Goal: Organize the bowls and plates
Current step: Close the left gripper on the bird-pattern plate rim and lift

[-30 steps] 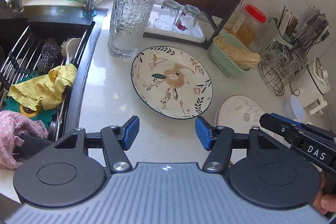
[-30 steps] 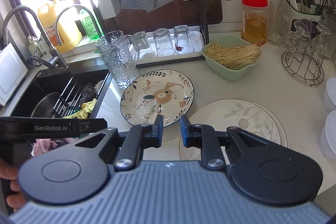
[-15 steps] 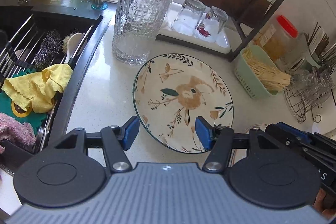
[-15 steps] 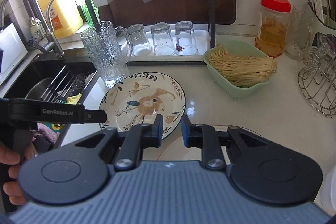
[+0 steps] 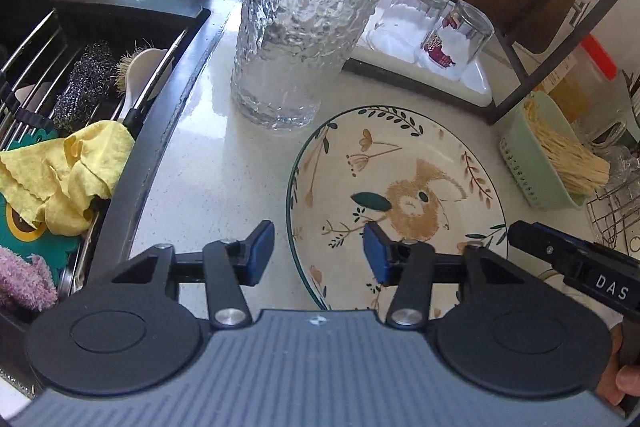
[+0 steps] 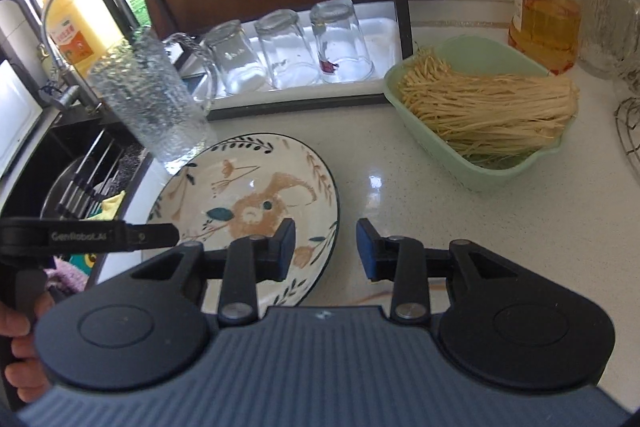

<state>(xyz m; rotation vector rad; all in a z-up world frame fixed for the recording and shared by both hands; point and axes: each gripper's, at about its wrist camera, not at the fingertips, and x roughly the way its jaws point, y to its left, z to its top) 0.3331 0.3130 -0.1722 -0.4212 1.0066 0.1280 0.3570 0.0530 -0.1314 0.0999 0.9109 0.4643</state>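
Ceramic rabbit plate [image 5: 400, 203] lies flat on the table [image 5: 224, 187], just in front of the textured glass tumbler [image 5: 304, 23]. My left claw [image 5: 318, 253] and right claw [image 6: 326, 247] both gape, unclenched, straddling its near rim on either side. Nothing is lifted or stacked yet; I judge the organizing barely begun.

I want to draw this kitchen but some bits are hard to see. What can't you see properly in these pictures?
- Plate: its near edge is hidden behind the left tongs in the left view, and behind the right tongs in the right view.
- Second plate: almost all covered by the tongs in both views.
- Tall glass: blurred in the right view.
- Yellow bottle: label too small to read.
- Sink: cut off by the left edge.
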